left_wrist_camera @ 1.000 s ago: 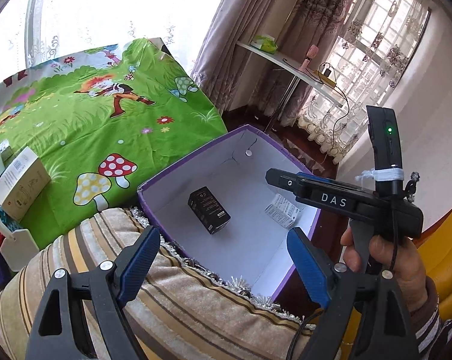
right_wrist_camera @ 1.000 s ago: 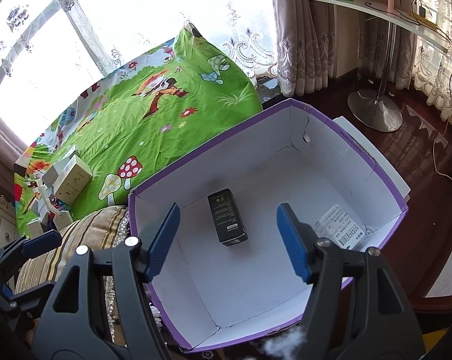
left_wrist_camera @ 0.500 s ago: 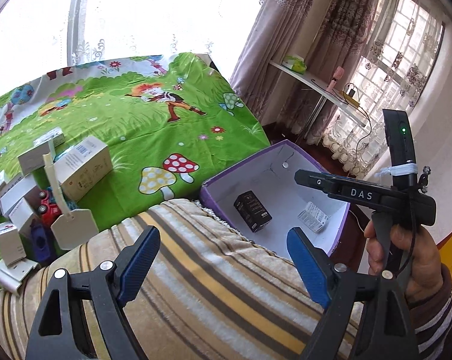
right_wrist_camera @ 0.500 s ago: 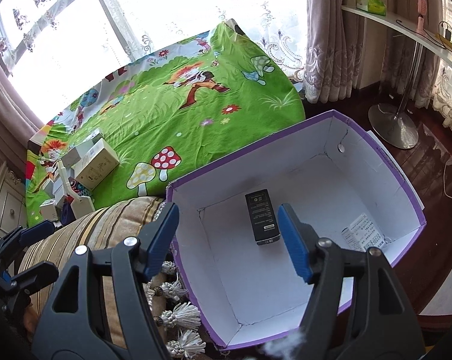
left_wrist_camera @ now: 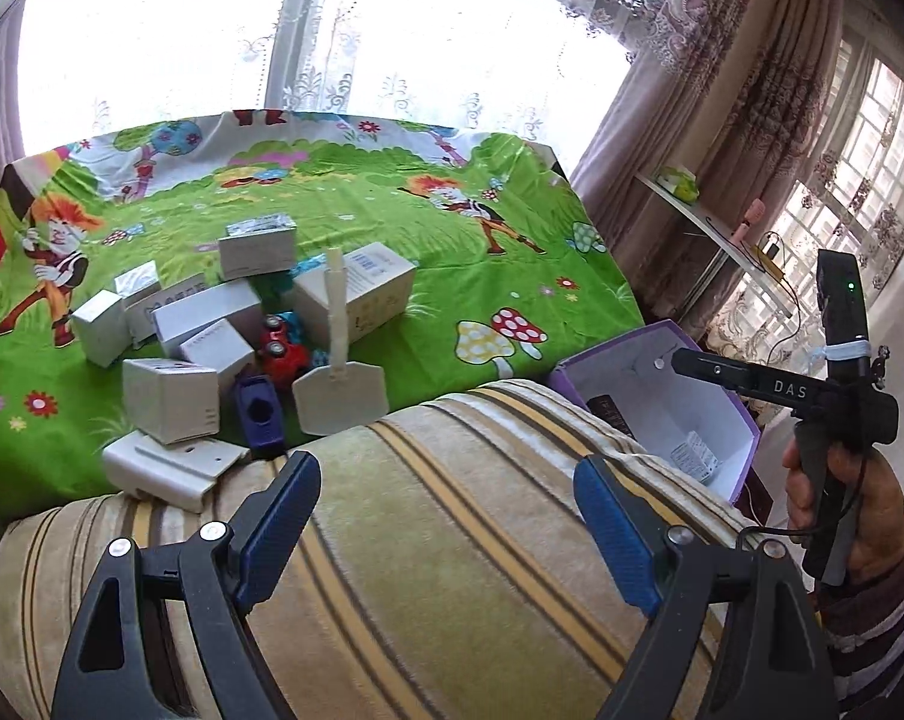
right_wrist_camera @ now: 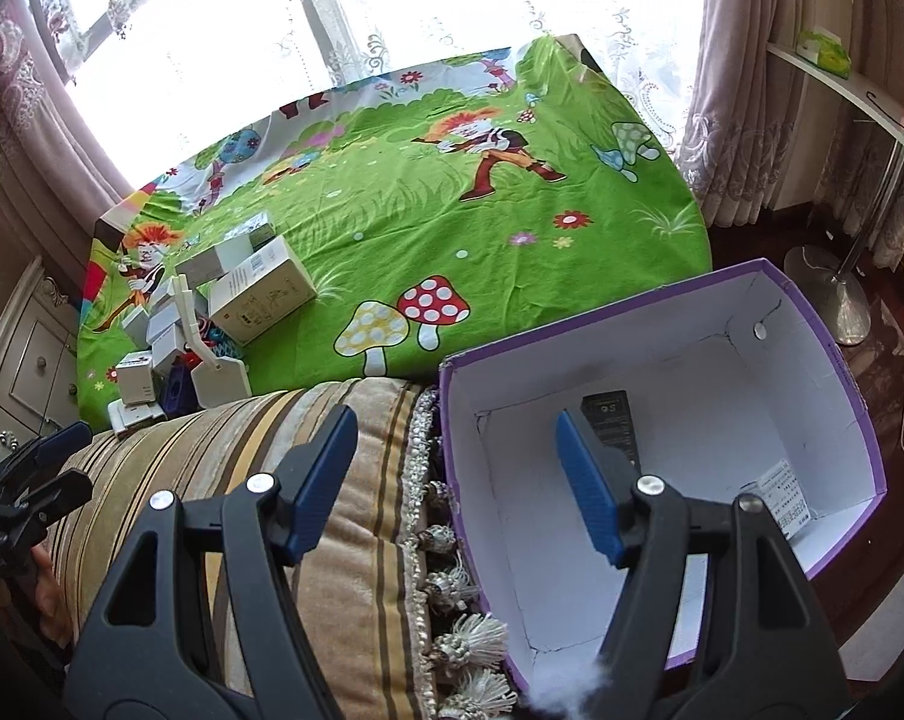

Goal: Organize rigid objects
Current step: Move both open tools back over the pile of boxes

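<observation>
Beside the purple box [right_wrist_camera: 841,360], left of it past the striped cushion [left_wrist_camera: 452,540], the cartons [left_wrist_camera: 170,399] lie heaped while my left gripper [left_wrist_camera: 446,516] and right gripper [right_wrist_camera: 457,480] gape empty, so a careless grab could topple the pile.

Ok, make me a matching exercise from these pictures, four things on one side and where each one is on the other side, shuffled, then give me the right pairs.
Things
1. black box
2. red toy car
3. white shovel
4. left gripper

Places
A. over the striped cushion, open and empty
B. inside the purple bin, on its white floor
C. in the pile of white boxes on the green sheet
D. blade at the cushion's far edge, handle leaning on a box

Pairs: 1-B, 2-C, 3-D, 4-A
</observation>
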A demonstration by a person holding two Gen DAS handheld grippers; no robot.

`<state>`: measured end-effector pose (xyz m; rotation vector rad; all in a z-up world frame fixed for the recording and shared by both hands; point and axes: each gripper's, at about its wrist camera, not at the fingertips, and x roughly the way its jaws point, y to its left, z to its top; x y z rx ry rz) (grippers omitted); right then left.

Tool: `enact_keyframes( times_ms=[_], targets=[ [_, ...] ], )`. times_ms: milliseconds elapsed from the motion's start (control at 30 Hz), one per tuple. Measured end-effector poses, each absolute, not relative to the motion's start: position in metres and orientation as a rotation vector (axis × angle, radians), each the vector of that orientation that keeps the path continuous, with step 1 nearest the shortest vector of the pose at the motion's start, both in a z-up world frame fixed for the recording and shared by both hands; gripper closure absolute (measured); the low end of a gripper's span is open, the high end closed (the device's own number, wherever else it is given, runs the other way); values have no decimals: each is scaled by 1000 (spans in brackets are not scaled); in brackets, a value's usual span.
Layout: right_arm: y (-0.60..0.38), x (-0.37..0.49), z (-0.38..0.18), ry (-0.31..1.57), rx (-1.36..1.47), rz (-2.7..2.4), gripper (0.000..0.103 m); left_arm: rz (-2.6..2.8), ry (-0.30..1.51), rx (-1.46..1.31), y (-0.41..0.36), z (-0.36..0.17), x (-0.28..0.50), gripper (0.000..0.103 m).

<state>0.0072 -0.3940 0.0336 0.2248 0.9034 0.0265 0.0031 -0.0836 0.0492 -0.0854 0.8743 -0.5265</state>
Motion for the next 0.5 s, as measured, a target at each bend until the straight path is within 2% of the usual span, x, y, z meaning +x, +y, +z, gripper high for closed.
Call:
enact_keyframes(
  times_ms=[500],
  targets=[
    [-327, 38, 36, 941, 112, 149, 31, -362, 883, -62, 1, 41, 35, 16]
  ],
)
